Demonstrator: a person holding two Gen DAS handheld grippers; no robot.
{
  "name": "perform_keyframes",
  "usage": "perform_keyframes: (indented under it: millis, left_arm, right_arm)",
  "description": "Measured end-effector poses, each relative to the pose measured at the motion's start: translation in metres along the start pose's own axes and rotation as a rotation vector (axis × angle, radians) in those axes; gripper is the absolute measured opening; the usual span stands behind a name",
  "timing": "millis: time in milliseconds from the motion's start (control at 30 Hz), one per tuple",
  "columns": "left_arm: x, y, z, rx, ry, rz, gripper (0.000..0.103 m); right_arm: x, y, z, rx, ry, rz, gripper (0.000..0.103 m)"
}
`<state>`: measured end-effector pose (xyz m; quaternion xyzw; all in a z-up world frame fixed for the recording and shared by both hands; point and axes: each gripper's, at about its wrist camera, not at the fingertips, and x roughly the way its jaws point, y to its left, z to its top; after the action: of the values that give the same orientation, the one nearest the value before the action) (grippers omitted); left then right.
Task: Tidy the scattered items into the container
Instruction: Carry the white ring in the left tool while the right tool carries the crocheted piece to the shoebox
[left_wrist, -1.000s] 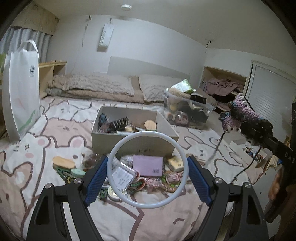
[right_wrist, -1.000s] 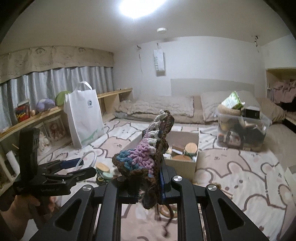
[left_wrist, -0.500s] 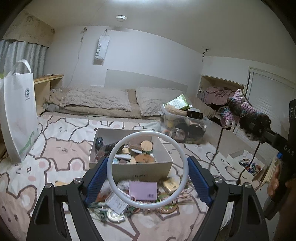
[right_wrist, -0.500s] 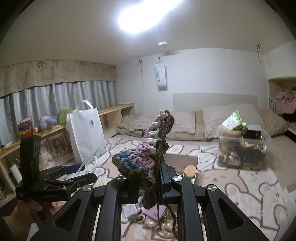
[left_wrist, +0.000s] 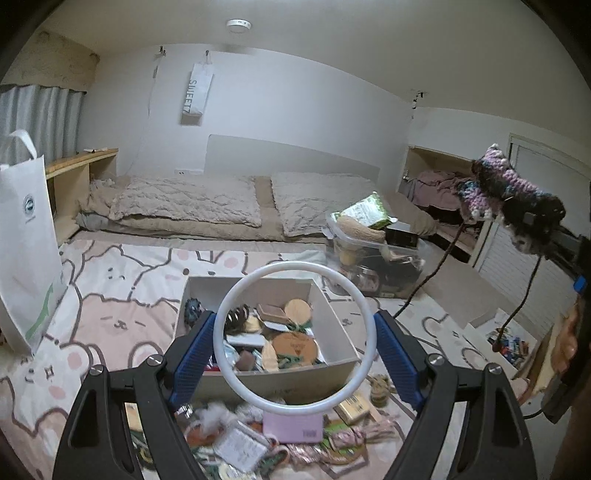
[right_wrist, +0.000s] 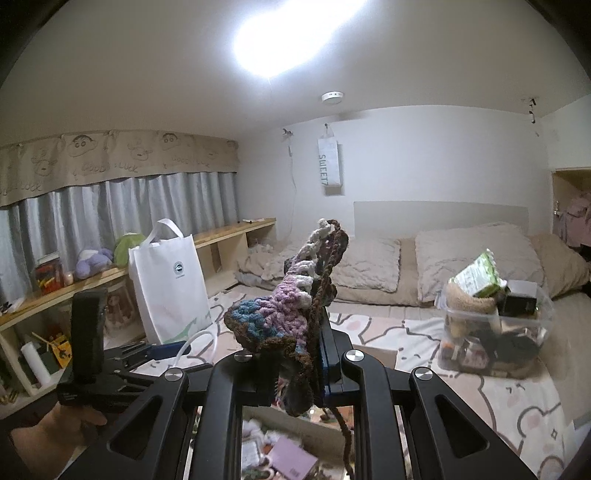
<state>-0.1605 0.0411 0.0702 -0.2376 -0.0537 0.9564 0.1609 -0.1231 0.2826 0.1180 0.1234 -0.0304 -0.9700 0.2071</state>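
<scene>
Risk first: ring (left_wrist: 295, 341) pinched edge to edge between blue pads (left_wrist: 192, 356) of left gripper (left_wrist: 295, 354), held only at two points on a smooth rim, so likely to pivot or pop free if the grip slackens or the hand jolts. Hangs in the air above and just short of box (left_wrist: 338, 363), so an early drop would probably land in the pile (left_wrist: 258, 443) in front of the box, or on the near wall, not inside.

Right gripper (right_wrist: 314, 350) pressed nearly together on crochet piece (right_wrist: 291, 302), held high beside the left one. Brown yarn tails (left_wrist: 424, 280) dangle well below the piece; could catch on the box wall or on the clear bin (right_wrist: 495, 332) behind the box and pull the piece out of the pinch. Soft, floppy fabric, so may fall half over the edge on release.

Box already fairly full of wooden discs and other bits: ring might rest on top and slide out over the low front wall.

Plenty left outside: pink card (left_wrist: 291, 426), packets and cords just in front of the box on the bedspread (left_wrist: 110, 314). Both hands loaded and close together; a tail could snag the left gripper.
</scene>
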Motion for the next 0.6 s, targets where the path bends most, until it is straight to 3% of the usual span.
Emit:
perform_keyframes:
  millis: [333, 600]
  left_arm:
    - [0.068, 0.017, 0.028, 0.009, 0.061, 0.009, 0.085]
    - [0.123, 0.035, 0.01, -0.013, 0.173, 0.011, 0.084]
  right_arm:
    - [0.045, -0.015, 0.032, -0.012, 0.026, 0.01, 0.017]
    - [0.098, -0.028, 0.015, 0.023, 0.148, 0.011, 0.017]
